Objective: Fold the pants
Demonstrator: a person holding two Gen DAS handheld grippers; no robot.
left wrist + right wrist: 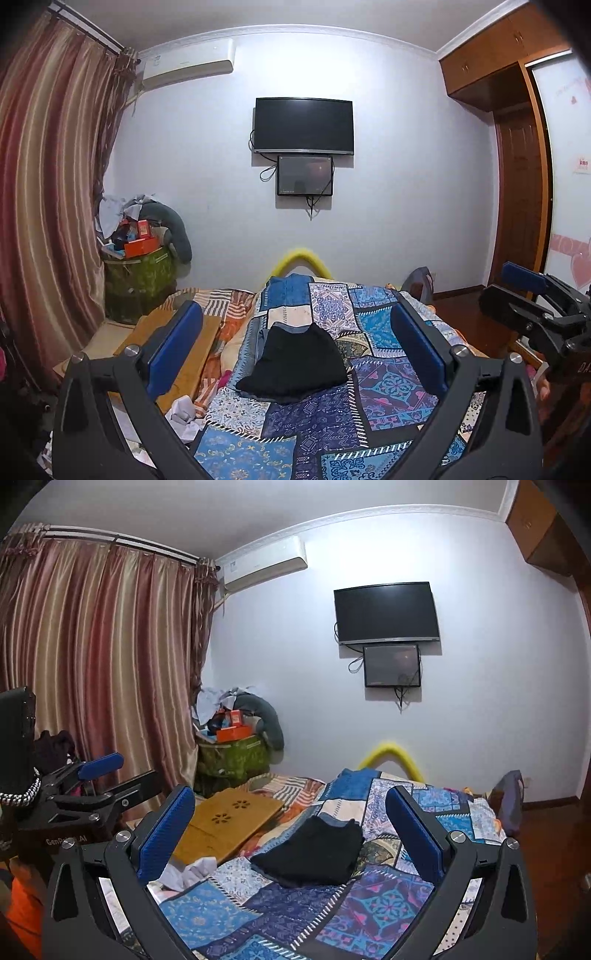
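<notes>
The pants (295,363) lie low in the middle of the left wrist view, a compact black bundle on the bed (388,391) with its blue patchwork cover. They look already folded down to a small stack, with layered edges showing along the near side and a strip of lighter blue-grey cloth peeking out at the far edge. In the right wrist view the same bundle (314,851) sits at lower centre, just right of a wooden board (225,821) and some white crumpled cloth (188,873).

Both tongs hang above the bed, well apart from the pants. The left tongs (295,339) stand wide apart with nothing between the blue pads; the right tongs (291,830) are likewise spread and empty. Each pair also shows at the edge of the other's view.

By the look of it the cloth is soft, light and limp, a knit or thin weave that will sag and slide over its own layers if lifted by one point. The stack probably holds its shape only while it lies flat. A sound hold would be at the two near corners of the bundle, pinching all layers at once, one tongs to each corner, so the fold does not open. The cover beneath is loose too, so a low pinch could catch it along with the pants.
</notes>
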